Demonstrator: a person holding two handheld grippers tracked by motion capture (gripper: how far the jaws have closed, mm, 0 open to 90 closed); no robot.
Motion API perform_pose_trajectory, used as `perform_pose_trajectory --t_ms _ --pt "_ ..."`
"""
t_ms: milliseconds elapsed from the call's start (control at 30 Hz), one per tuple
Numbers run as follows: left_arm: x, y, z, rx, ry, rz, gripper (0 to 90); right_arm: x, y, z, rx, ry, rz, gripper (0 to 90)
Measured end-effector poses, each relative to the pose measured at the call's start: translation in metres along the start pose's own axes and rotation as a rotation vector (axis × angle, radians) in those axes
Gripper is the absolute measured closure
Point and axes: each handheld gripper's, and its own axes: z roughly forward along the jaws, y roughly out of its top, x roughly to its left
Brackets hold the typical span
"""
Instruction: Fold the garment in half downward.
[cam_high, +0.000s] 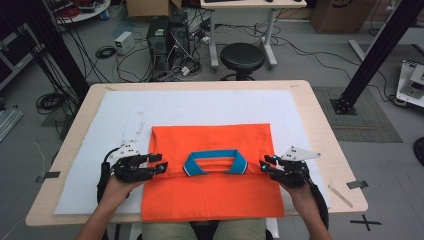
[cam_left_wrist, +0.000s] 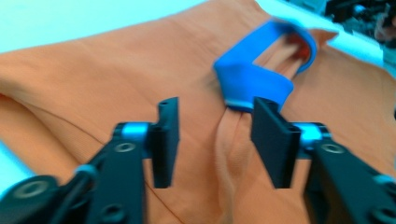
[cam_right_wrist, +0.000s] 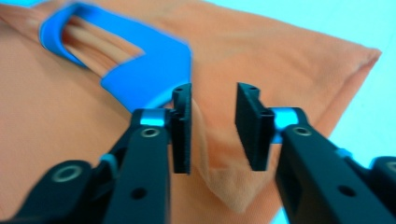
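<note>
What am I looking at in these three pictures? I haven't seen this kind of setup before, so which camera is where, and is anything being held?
There is no robot arm here. A person sits at a table and holds a hand-held two-jaw tool in each hand: the left tool and the right tool.

The wide picture comes from a fixed camera above the person, looking forward and down. The two close-ups come from small cameras riding on each tool, looking along its black jaws.

On the wooden table lies a white mat, and on it a folded orange shirt with a blue collar.

Each tool sits at one side edge of the shirt, level with the collar. In both close-ups the jaws stand apart with a ridge of orange cloth rising between them, the pads not pressing it. So nothing is gripped at this moment.
</note>
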Motion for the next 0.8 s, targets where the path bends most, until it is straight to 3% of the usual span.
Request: perform_pose_trajectory --t_ms 133,233,400,500,633,700,800 --pt "0.003 0.009 0.007 -0.009 -0.006 -0.011 45.3 0.002 0.011 0.008 -0.019 0.030 0.034 55.7" --pt "0.004 0.014 0.013 -0.006 -0.010 -0.017 43.9 0.003 0.017 0.017 -0.013 0.046 0.034 53.2" --pt "0.001 0.030 0.036 0.030 -0.043 -0.008 42.3 0.007 0.034 0.049 0.054 0.079 0.044 47.9" --pt "-0.001 0.034 0.045 0.050 -0.054 0.000 42.1 0.008 0.038 0.058 0.072 0.088 0.045 46.9" --pt "-0.009 0.044 0.065 0.091 -0.084 0.016 40.2 0.008 0.041 0.073 0.127 0.095 0.082 45.0" --pt "-0.011 0.045 0.069 0.092 -0.087 0.018 40.2 0.007 0.041 0.075 0.141 0.099 0.087 45.1" --pt "-0.013 0.045 0.080 0.129 -0.077 0.018 39.8 0.005 0.039 0.081 0.178 0.147 0.109 62.3"
